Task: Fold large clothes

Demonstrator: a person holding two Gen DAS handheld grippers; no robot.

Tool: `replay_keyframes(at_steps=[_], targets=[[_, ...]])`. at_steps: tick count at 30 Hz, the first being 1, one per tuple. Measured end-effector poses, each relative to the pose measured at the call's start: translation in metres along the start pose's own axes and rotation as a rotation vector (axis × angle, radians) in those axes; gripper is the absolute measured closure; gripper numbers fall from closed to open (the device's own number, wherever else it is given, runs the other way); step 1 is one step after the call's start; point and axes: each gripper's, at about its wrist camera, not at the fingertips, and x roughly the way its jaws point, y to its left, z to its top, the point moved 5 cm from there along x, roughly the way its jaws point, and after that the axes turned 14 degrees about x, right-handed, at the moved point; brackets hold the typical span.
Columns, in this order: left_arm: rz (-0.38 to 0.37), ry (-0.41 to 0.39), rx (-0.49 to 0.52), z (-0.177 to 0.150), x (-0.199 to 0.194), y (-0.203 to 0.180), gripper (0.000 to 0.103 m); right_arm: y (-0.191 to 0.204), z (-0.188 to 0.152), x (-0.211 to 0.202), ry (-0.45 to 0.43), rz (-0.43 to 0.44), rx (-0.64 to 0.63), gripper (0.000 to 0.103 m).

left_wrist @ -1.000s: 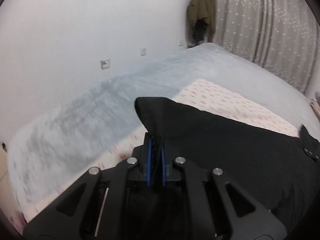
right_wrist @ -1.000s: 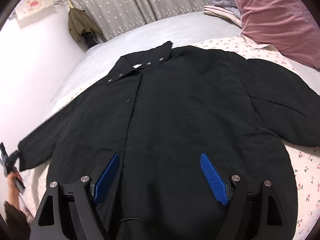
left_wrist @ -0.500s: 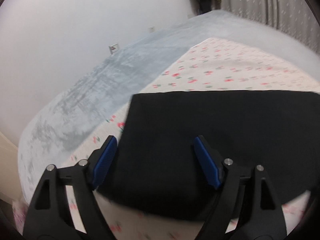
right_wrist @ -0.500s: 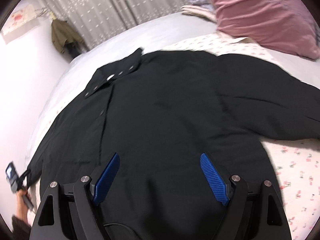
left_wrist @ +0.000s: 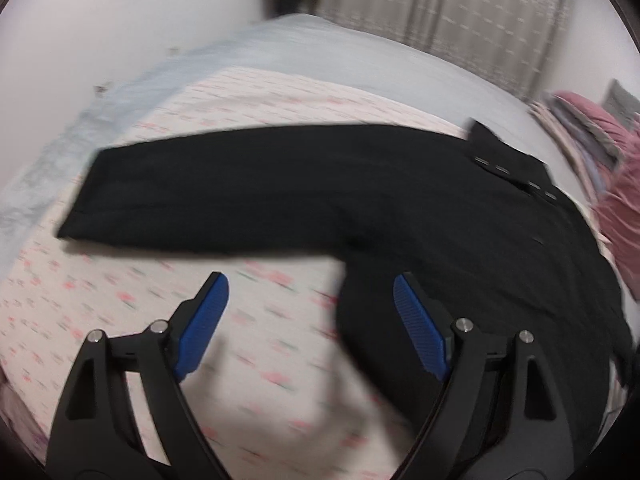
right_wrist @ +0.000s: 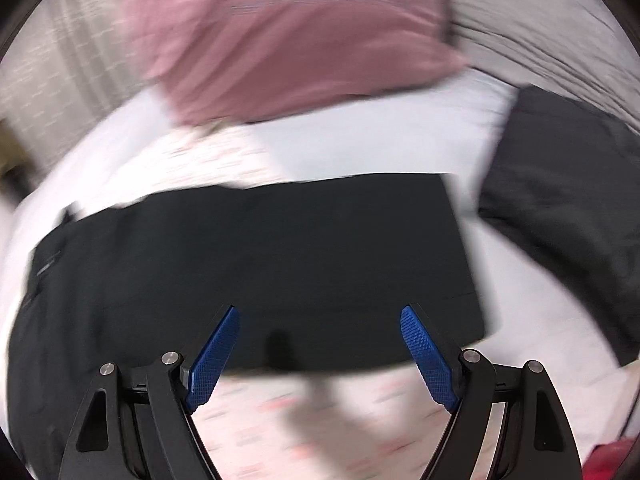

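A black jacket (left_wrist: 440,220) lies spread flat on a floral sheet (left_wrist: 100,300), its snap collar (left_wrist: 512,168) at the far right. Its left sleeve (left_wrist: 200,192) stretches out straight to the left. My left gripper (left_wrist: 310,300) hovers below that sleeve by the jacket's side edge, jaws opening, with nothing between the blue pads. In the right wrist view the jacket's right sleeve (right_wrist: 300,260) lies across the frame, cuff to the right. My right gripper (right_wrist: 320,320) hangs open over the sleeve's near edge, holding nothing.
A pink pillow (right_wrist: 280,32) lies beyond the right sleeve. A dark grey garment (right_wrist: 568,208) sits right of the cuff. A pale grey blanket (left_wrist: 320,48) covers the bed's far part, with a white wall (left_wrist: 100,20) and a curtain (left_wrist: 460,12) behind it.
The left gripper let go of the left cuff, opened and swung right; that sleeve now lies flat. The right gripper swept from over the jacket's body to the right sleeve, staying open.
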Motion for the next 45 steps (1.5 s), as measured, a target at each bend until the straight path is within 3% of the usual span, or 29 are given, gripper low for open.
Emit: replay_keyframes(at_steps=[3,5,7,8,9,11,13,15,16,17,19,20,21,23,27,33,40,45], targets=[[-0.1,-0.005,-0.002,-0.011,-0.001,-0.039,0.018,-0.046,0.024,0.031,0.016,-0.069,0.08,0.019],[-0.14,0.004,0.016,-0.017,0.007,-0.06,0.018,-0.066,0.027,0.059,0.072,-0.048,0.128,0.02],[-0.162,0.009,0.025,-0.021,0.018,-0.071,0.018,-0.065,0.028,0.063,0.028,-0.01,0.112,0.038],[-0.171,0.013,0.029,-0.024,0.023,-0.078,0.018,-0.058,0.029,0.06,0.006,-0.006,0.067,0.069],[-0.167,0.019,0.035,-0.025,0.029,-0.083,0.018,-0.051,0.03,0.057,-0.005,0.0,0.026,0.087],[-0.123,0.009,0.07,-0.024,0.036,-0.086,0.018,-0.034,0.037,0.039,-0.081,-0.039,-0.089,0.088],[-0.094,-0.007,0.115,-0.024,0.039,-0.089,0.017,-0.022,0.052,0.017,-0.231,-0.121,-0.196,0.088],[-0.073,-0.008,0.149,-0.026,0.043,-0.092,0.016,-0.018,0.062,0.019,-0.318,-0.223,-0.283,0.088],[-0.066,-0.008,0.159,-0.027,0.043,-0.093,0.016,-0.018,0.064,0.031,-0.312,-0.276,-0.319,0.087],[-0.062,-0.008,0.171,-0.027,0.044,-0.093,0.015,-0.019,0.062,0.054,-0.249,-0.342,-0.349,0.086],[-0.063,-0.012,0.184,-0.026,0.044,-0.093,0.015,-0.022,0.053,0.08,-0.171,-0.397,-0.343,0.082],[-0.072,-0.012,0.185,-0.024,0.044,-0.092,0.015,-0.022,0.051,0.076,-0.209,-0.408,-0.321,0.073],[-0.079,-0.011,0.183,-0.023,0.043,-0.091,0.015,-0.021,0.049,0.067,-0.247,-0.411,-0.293,0.048],[-0.093,-0.007,0.177,-0.021,0.04,-0.086,0.015,-0.021,0.041,0.044,-0.271,-0.348,-0.244,0.023],[-0.133,0.009,0.167,-0.026,0.029,-0.081,0.015,0.009,0.021,-0.001,-0.257,-0.193,-0.197,0.023],[-0.158,0.01,0.199,-0.046,-0.008,-0.074,0.015,0.053,-0.047,-0.099,-0.188,0.142,-0.228,0.022],[-0.211,-0.005,0.161,-0.074,-0.044,-0.061,0.015,0.122,-0.184,-0.199,-0.088,0.439,-0.431,0.021],[-0.204,0.007,0.181,-0.092,-0.045,-0.058,0.015,0.172,-0.298,-0.23,-0.003,0.618,-0.629,0.02]])
